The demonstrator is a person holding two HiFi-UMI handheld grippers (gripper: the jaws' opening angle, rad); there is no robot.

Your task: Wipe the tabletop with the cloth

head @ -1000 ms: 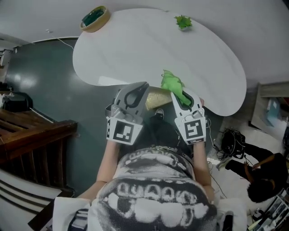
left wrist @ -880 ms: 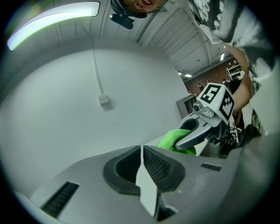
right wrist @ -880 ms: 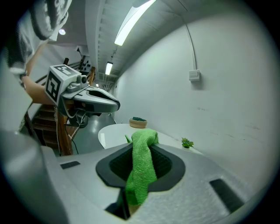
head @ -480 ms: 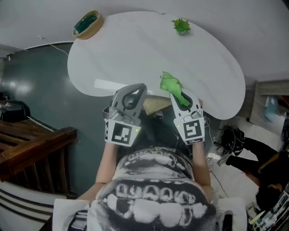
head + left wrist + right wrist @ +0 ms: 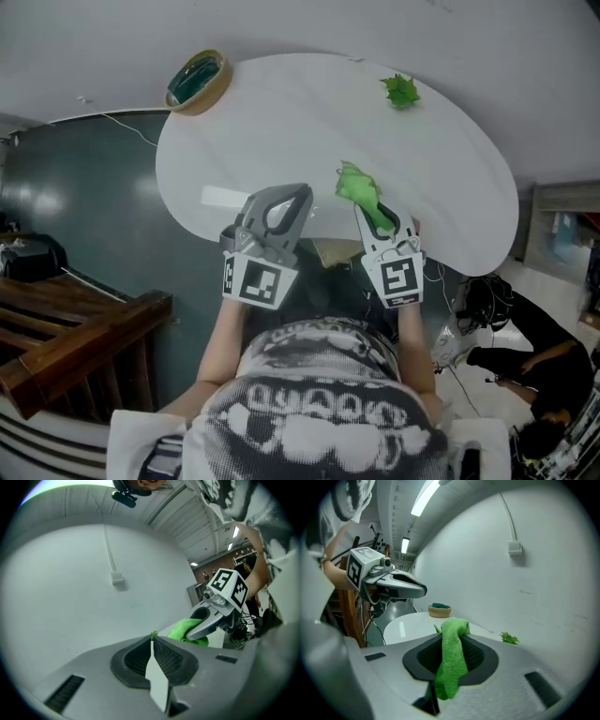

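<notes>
A white oval tabletop [image 5: 281, 122] fills the upper middle of the head view. My right gripper [image 5: 364, 206] is over its near edge, shut on a bright green cloth [image 5: 356, 183] that bunches up past the fingertips. The right gripper view shows the cloth [image 5: 452, 658] pinched between the pads and hanging down toward the camera. Beside it to the left, my left gripper [image 5: 300, 192] is shut with nothing in it; its pads meet at the tip [image 5: 152, 638]. The left gripper view also catches the right gripper [image 5: 190, 631] with the cloth [image 5: 183, 629].
A tan bowl with dark green contents [image 5: 197, 70] sits at the table's far left edge. A small green leafy object [image 5: 401, 91] lies at the far right. A wooden railing [image 5: 84, 328] is at the left, and a person [image 5: 539, 375] and cables [image 5: 478, 292] at the lower right.
Both grippers have moved a little forward, from the near edge to over the tabletop. The green cloth stays pinched in the right gripper.
</notes>
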